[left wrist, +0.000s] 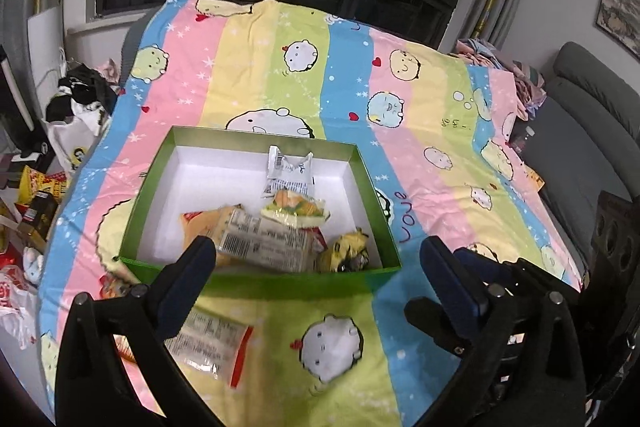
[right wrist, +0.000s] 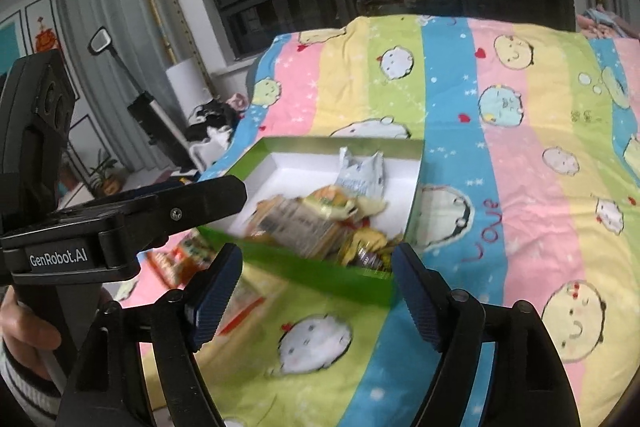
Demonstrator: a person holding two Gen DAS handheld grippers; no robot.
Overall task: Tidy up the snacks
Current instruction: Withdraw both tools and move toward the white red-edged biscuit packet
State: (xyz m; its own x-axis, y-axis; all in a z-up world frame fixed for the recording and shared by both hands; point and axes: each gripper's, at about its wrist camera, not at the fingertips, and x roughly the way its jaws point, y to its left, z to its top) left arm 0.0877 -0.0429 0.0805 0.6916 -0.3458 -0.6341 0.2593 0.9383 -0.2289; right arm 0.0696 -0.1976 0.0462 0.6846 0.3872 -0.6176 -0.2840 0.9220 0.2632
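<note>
Both my grippers, left (left wrist: pixel 316 259) and right (right wrist: pixel 318 267), hang wide open and empty above the bedspread (left wrist: pixel 432 163), near the green box (left wrist: pixel 256 277) of snack packets (left wrist: pixel 260 239).

Both wrist views tilt down, near, over bed's foot; share green box (left wrist: pixel 256 277) (right wrist: pixel 304 269), window beyond.

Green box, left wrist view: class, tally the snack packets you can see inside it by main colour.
White packet: 1
Green packet: 1
Orange packet: 1
Yellow packet: 1
Total: 4 visible
</note>
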